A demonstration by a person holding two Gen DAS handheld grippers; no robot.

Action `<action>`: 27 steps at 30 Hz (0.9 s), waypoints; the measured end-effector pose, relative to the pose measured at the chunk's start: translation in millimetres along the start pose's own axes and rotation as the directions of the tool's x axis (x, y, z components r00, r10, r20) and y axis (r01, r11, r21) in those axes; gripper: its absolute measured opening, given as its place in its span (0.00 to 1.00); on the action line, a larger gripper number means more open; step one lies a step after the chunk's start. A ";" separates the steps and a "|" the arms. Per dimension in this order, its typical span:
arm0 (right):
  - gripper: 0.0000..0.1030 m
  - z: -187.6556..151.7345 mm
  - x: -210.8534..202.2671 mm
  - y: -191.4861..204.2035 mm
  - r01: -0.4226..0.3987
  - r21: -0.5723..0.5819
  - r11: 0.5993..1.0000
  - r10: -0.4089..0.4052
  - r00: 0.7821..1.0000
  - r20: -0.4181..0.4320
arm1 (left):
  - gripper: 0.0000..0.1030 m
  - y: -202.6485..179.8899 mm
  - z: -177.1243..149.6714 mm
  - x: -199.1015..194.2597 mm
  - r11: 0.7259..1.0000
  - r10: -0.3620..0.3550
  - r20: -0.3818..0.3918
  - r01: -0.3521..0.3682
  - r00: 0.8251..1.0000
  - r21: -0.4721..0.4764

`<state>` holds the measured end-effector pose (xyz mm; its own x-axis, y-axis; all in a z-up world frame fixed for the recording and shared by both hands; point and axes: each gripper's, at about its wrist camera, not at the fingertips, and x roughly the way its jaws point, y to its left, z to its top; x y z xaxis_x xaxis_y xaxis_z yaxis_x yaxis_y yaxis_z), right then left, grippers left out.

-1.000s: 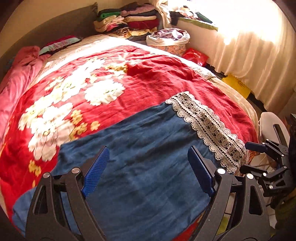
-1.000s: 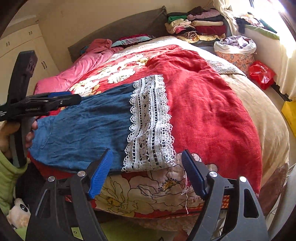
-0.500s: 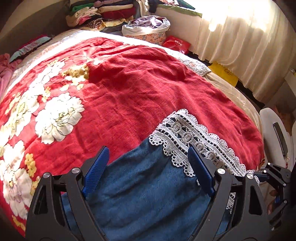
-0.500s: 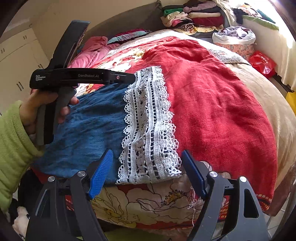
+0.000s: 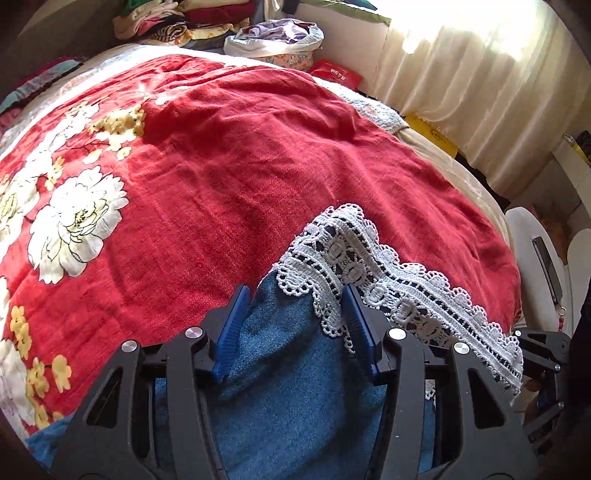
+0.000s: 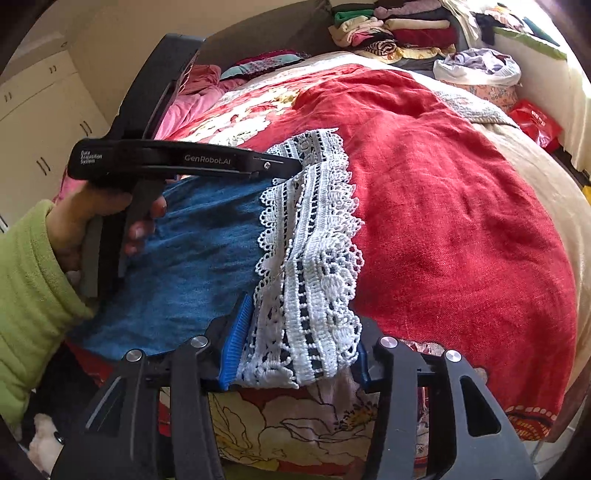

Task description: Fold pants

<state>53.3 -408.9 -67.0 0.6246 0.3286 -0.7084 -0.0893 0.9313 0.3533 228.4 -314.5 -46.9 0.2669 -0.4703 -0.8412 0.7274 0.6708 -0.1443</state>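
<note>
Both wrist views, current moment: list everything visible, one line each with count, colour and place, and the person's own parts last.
pants: one, blue denim, near edge of the bed
lace hem: one band, white, on the pants' end, bunched between both grippers' fingers
bedspread: one, red with white flowers, covering the bed
folded clothes stack: one pile, mixed colours, far end of the bed
laundry basket: one, floral with a white liner, beside the bed's far corner
red bag: one, on the floor by the basket
curtain: cream, along the window side
left gripper: black with blue pads, jaws narrowed around the hem corner
right gripper: black with blue pads, jaws around the lace
left hand: one, green sleeve, holding the left gripper
</note>
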 end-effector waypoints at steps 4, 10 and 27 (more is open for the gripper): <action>0.25 4.4 -7.5 9.5 -0.046 -0.019 0.999 0.047 0.999 0.021 | 0.20 -3.8 -0.6 -7.2 1.000 0.007 0.013 -0.007 1.000 -0.009; 0.24 12.4 -25.6 36.4 -0.072 -0.071 0.995 0.077 0.995 0.067 | 0.11 13.2 -11.4 -37.4 0.991 -0.105 0.121 0.115 0.987 -0.076; 0.24 6.6 -7.7 198.4 -0.132 -0.413 0.901 0.153 0.988 0.020 | 0.17 120.1 -115.6 -155.3 0.925 0.012 0.313 0.109 0.950 -0.363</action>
<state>35.9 -227.7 12.5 0.6187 0.4644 -0.6336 -0.4830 0.8610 0.1594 201.3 -94.6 6.1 0.4598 -0.6185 -0.6372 0.4726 0.7779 -0.4141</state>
